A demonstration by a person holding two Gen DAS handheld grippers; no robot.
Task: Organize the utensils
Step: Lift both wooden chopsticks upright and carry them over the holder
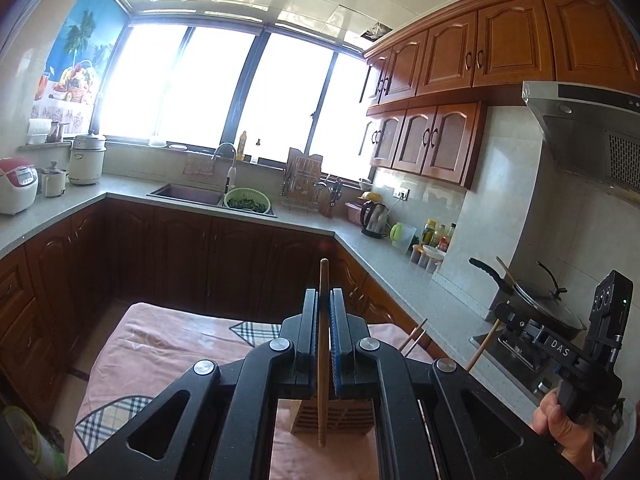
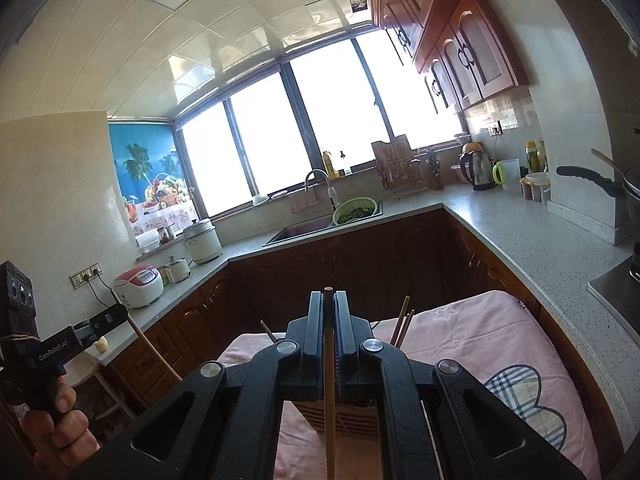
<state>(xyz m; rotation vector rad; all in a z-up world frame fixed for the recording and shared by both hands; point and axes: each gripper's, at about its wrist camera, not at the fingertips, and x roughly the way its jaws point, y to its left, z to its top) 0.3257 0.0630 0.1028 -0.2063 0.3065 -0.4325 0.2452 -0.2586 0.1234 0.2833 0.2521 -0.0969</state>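
My left gripper [image 1: 324,296] is shut on a wooden chopstick [image 1: 322,360] that stands upright between the pads, its lower end over a slatted wooden utensil holder [image 1: 340,416]. My right gripper [image 2: 329,298] is shut on another chopstick [image 2: 329,392], also upright above the same holder [image 2: 356,416]. In the left wrist view the right gripper [image 1: 502,318] shows at the right in a hand, its chopstick [image 1: 482,344] slanting down. In the right wrist view the left gripper [image 2: 120,314] shows at the far left. More chopstick ends [image 2: 402,326] poke up behind the fingers.
The holder stands on a small table under a pink cloth [image 1: 168,344] with plaid patches. An L-shaped grey counter [image 2: 520,232] runs around it, bearing a sink [image 1: 188,194], a green colander [image 1: 247,200], a kettle [image 1: 374,218] and a rice cooker [image 1: 16,184]. A wok [image 1: 540,300] sits on the stove.
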